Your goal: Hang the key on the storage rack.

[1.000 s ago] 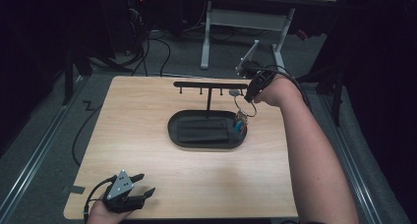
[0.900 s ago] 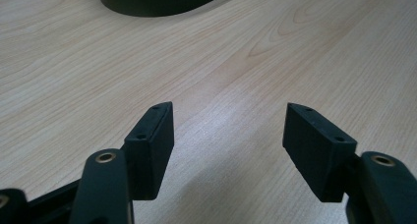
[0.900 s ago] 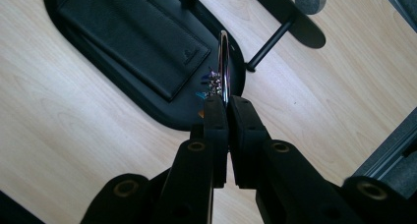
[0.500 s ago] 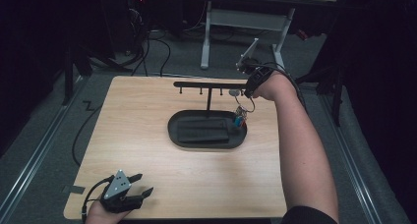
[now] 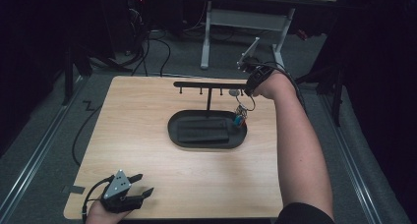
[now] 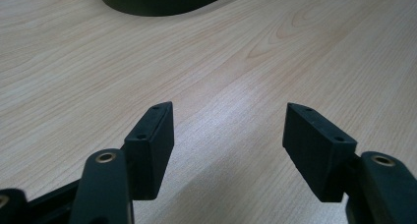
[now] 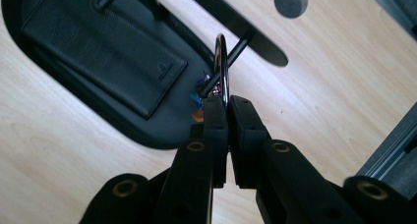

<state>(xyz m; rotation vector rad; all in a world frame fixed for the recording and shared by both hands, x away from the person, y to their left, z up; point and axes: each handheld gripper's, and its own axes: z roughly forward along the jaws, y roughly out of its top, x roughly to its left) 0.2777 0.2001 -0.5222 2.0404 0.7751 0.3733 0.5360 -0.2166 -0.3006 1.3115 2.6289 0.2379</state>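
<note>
Right gripper (image 7: 223, 103) clenching on metal key ring (image 7: 222, 67), jaws pinching ring's lower edge. Ring sitting around peg (image 7: 227, 67) of black hook rack (image 5: 209, 85); keys (image 5: 239, 118) dangling below ring, hanging over right end of black oval tray (image 5: 206, 141). Black wallet (image 7: 98, 44) lying flat in tray. Rack post standing in tray on wooden table (image 5: 147, 116). Left gripper (image 6: 228, 135) resting at table's near left corner, 2 jaws spread wide, nothing between them, well apart from tray.
</note>
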